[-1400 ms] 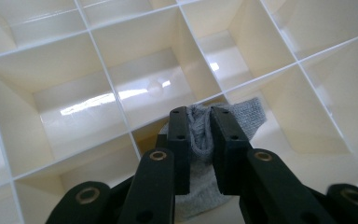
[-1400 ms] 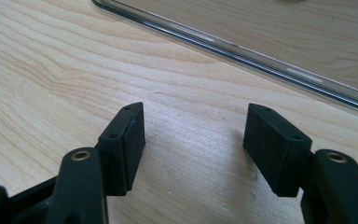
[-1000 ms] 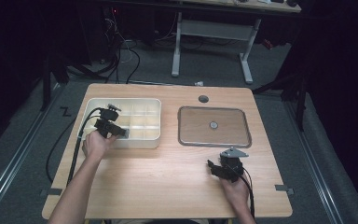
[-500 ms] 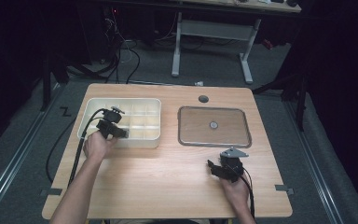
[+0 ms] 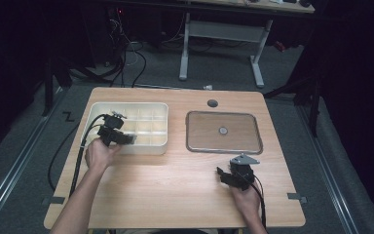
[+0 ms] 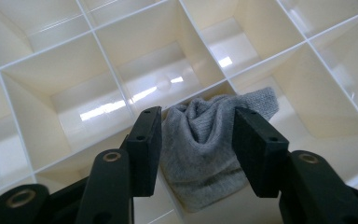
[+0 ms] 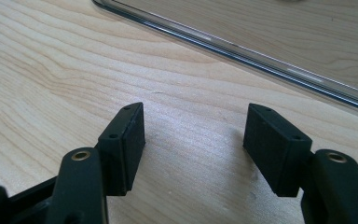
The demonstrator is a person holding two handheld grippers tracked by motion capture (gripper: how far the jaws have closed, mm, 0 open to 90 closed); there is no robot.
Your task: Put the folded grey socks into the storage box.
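A cream box [image 5: 126, 109] split into several compartments sits at the table's left. My left gripper [image 5: 126, 139] hangs over its near edge. In the left gripper view its jaws [image 6: 198, 123] stand apart around a bunched grey knitted cloth [image 6: 200, 154] that lies in one compartment. The jaws have just been opening, and the pads sit beside the cloth without squeezing it. My right gripper [image 5: 222, 174] rests low over the bare wood at the front right. Its jaws [image 7: 193, 126] are open with nothing between them.
A shallow metal-rimmed tray [image 5: 224, 150] lies at the right, with a small round thing [image 5: 222, 130] at its centre; its rim [image 7: 242, 58] runs just beyond my right gripper. A dark round hole [image 5: 212, 103] marks the table's far edge. Cables trail from both grippers.
The left hand has shifted only slightly over the box's near edge. The right hand has stayed where it was.
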